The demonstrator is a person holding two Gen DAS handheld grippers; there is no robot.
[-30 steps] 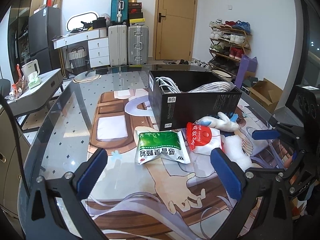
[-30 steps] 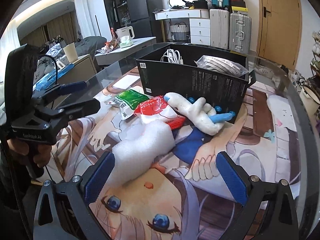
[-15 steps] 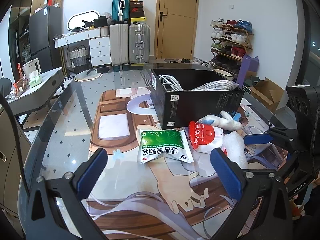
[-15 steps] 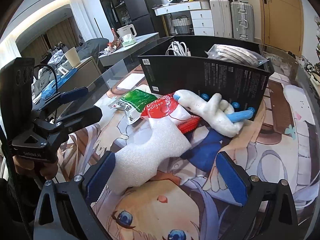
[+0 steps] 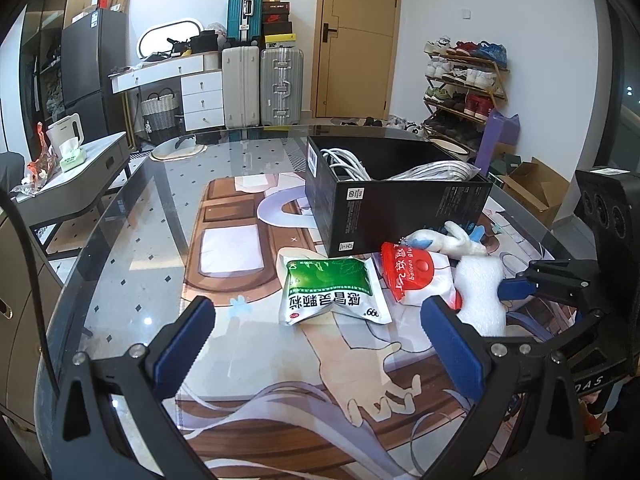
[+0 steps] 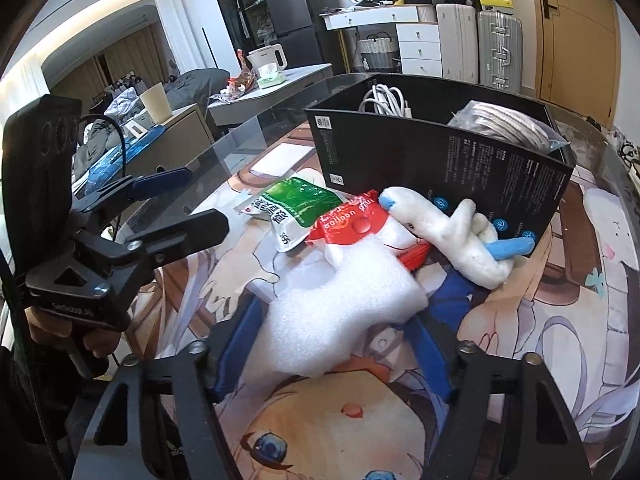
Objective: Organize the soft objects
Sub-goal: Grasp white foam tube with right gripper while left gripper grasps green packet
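A white foam piece (image 6: 340, 312) lies on the printed mat, and my right gripper (image 6: 336, 356) is shut on its near end. It also shows in the left wrist view (image 5: 480, 296). Beyond it lie a red and white bag (image 6: 352, 220), a green and white packet (image 6: 296, 208) and a white plush toy with blue tips (image 6: 452, 232). A black box (image 6: 440, 160) holding white cables stands behind them. My left gripper (image 5: 316, 344) is open and empty, just short of the green packet (image 5: 332, 292).
The round glass table's edge (image 5: 100, 232) curves to the left. A grey side table (image 5: 80, 172) with a kettle stands beyond it. Suitcases, drawers and a shoe rack line the far walls.
My right gripper moved forward over the foam piece and closed on it. The left gripper stayed open and almost still.
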